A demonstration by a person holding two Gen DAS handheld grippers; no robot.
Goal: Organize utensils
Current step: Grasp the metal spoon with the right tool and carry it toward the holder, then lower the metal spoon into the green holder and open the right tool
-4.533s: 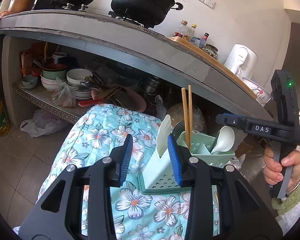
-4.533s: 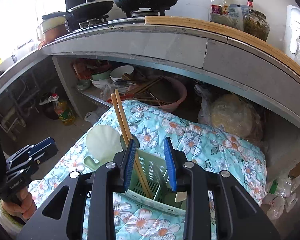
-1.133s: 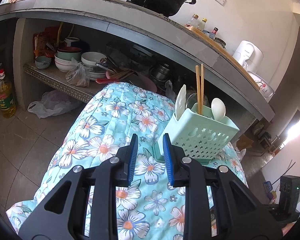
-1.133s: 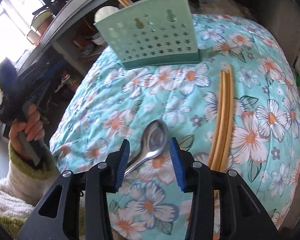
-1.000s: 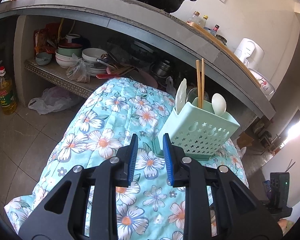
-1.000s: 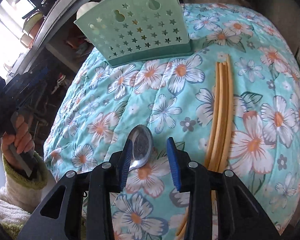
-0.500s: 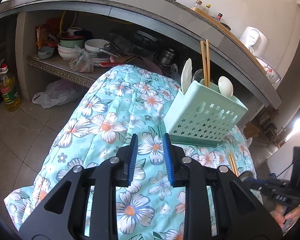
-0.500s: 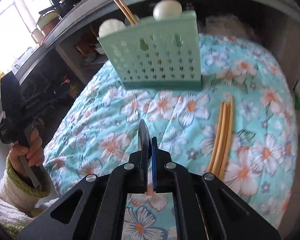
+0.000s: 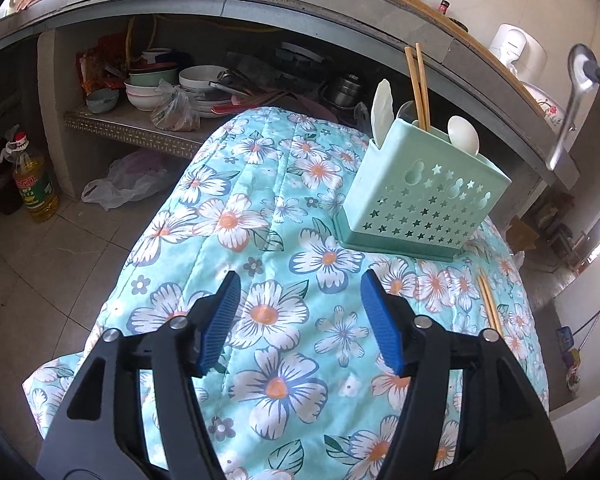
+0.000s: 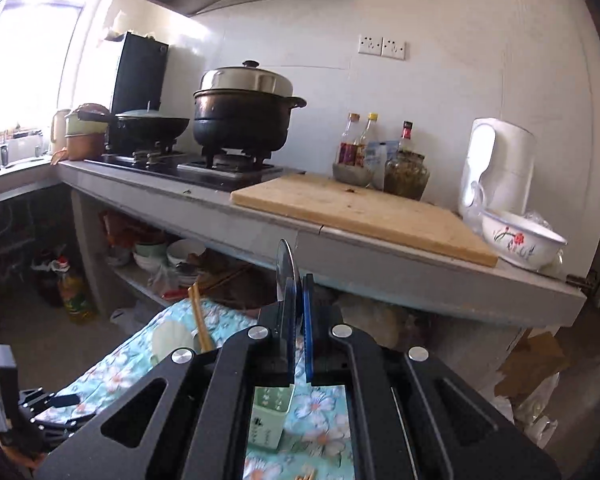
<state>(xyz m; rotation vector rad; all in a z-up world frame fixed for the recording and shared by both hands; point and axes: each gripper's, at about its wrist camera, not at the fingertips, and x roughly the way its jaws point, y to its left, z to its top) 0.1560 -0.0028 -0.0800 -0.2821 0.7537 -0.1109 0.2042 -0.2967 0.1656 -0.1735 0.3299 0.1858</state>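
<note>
While the right gripper (image 10: 298, 320) is clamped on a metal spoon (image 9: 572, 92), its jaws shut tight on the bowl end, the utensil hangs in the air at the far right of the left wrist view, bowl up and handle dangling down, well above the green utensil caddy (image 9: 424, 196). Held that way, the handle is the leading end, which suits dropping it upright into a compartment. From the right wrist view the spoon's bowl shows edge-on between the blue pads, with the kitchen worktop (image 10: 340, 236) beyond and the caddy partly hidden below the gripper body.

That caddy stands on a floral quilt (image 9: 260, 240) towards its far right side, already carrying a pair of wooden chopsticks (image 9: 418, 84), a pale rice paddle (image 9: 382, 104) and a white spoon (image 9: 464, 134) standing upright. Another pair of chopsticks (image 9: 488, 304) lies loose on the quilt, near the caddy's right corner, not yet put away.

Nearer the viewer, the left gripper (image 9: 298, 316) hangs over the quilt with nothing between its pads; its jaws have just been opening and stand wide, facing the caddy, probably ready to steady it while the spoon goes in.
</note>
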